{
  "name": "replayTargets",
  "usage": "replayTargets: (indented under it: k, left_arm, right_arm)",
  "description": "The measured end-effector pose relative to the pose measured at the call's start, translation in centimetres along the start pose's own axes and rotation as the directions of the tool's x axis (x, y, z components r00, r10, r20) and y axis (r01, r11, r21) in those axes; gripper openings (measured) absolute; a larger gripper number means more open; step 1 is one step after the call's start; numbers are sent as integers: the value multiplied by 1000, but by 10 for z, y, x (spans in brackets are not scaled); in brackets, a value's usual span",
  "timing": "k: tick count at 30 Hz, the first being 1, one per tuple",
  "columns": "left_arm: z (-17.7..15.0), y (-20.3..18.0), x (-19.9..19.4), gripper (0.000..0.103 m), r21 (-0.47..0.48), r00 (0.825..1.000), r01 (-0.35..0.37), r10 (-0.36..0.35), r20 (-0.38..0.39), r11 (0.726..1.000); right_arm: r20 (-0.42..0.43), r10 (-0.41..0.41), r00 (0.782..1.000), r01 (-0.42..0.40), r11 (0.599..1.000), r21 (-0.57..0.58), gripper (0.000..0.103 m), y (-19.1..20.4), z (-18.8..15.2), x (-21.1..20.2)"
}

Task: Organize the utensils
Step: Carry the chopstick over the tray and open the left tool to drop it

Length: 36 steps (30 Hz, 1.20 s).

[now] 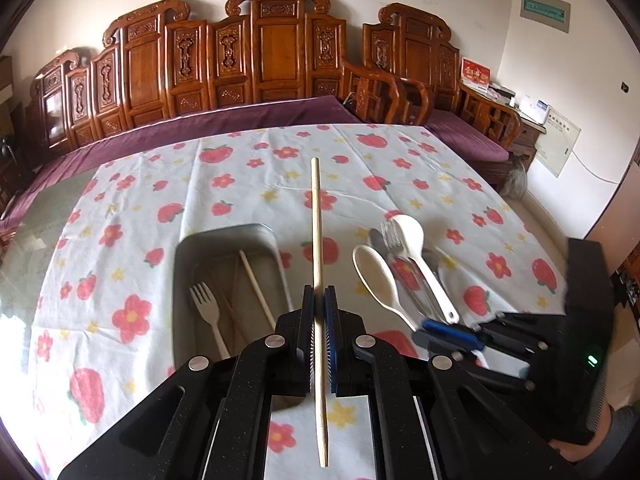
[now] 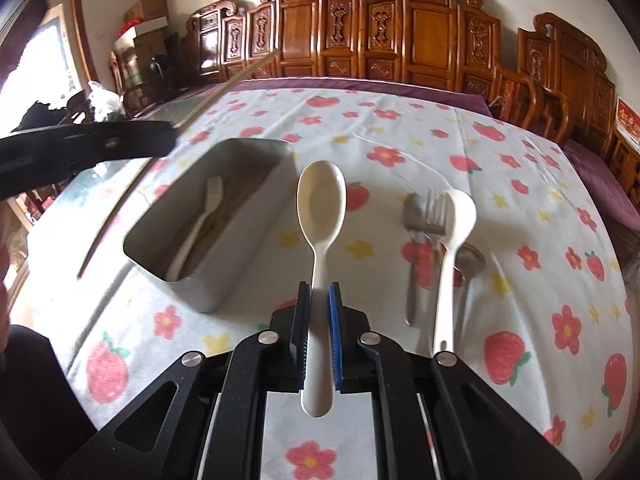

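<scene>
Your left claw (image 1: 320,300) grips a chopstick (image 1: 318,216); your right claw (image 2: 319,296) grips a spoon (image 2: 320,196). Lower both gently into the tray (image 2: 256,152) at ten o'clock.

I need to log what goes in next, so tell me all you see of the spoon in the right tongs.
The cream spoon looks like smooth plastic, with an oval bowl and a tapering handle. The right tongs are shut on its handle, bowl facing up and pointing forward. It hangs above the tablecloth, right of the tray, touching nothing else.
</scene>
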<state>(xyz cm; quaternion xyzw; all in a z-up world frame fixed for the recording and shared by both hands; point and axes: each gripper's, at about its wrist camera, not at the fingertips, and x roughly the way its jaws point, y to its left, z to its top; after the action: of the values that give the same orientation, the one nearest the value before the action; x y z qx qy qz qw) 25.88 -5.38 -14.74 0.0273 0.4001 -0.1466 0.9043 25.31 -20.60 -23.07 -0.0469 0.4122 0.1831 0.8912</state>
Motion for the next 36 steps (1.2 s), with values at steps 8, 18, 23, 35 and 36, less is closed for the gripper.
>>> replayTargets:
  k: [8, 18, 23, 35, 36]
  left_arm:
    - [14, 35, 30, 4, -30, 1000, -3, 2, -16, 1000]
    - [-9, 62, 70, 4, -69, 996, -17, 11, -83, 998]
    - [-20, 68, 80, 4, -81, 992, -40, 29, -126, 996]
    - [-28, 79, 92, 4, -129, 982, -24, -1, -191, 991]
    - [-28, 81, 89, 5, -139, 983, -20, -6, -185, 990]
  right_arm:
    - [3, 42, 999, -42, 999, -29, 11, 15, 13, 3]
    - [-5, 43, 999, -43, 998, -52, 11, 19, 23, 17]
    - [-20, 30, 999, -31, 998, -50, 11, 15, 25, 22]
    - [-38, 22, 999, -24, 998, -55, 11, 20, 27, 21]
    - [-38, 21, 999, -23, 998, -54, 11, 20, 28, 20]
